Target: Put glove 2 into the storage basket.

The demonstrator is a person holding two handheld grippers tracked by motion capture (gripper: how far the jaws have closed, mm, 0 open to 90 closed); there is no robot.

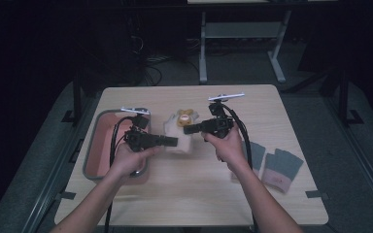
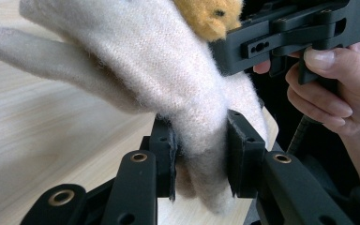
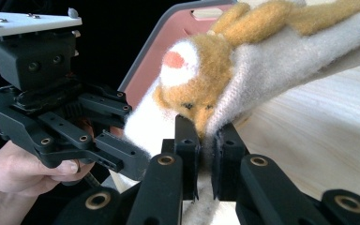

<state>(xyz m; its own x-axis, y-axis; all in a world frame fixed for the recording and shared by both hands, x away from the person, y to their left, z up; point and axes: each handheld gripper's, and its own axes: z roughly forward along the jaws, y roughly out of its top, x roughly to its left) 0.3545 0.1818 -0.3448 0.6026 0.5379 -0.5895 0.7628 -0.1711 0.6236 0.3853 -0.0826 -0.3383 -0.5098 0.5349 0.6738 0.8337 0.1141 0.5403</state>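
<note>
A cream knitted glove [image 1: 180, 133] with an orange animal face [image 1: 186, 116] hangs just above the table between both grippers. My left gripper [image 1: 174, 141] is shut on the glove [image 2: 159, 70] at one edge, its pads [image 2: 166, 154] pinching the wool. From the opposite side my right gripper [image 1: 188, 129] is shut on the glove [image 3: 281, 56] beside the animal face [image 3: 201, 89]. In the right gripper view the left gripper [image 3: 122, 157] reaches in from the left; in the left gripper view the right gripper [image 2: 281, 40] and its hand sit at upper right.
A grey tray with a pink floor [image 1: 102, 145] lies at the table's left, under my left hand. A pair of grey and pink gloves [image 1: 274, 165] rests at the right front. Light wooden tabletop [image 1: 194, 194] spreads in front; a table frame stands behind.
</note>
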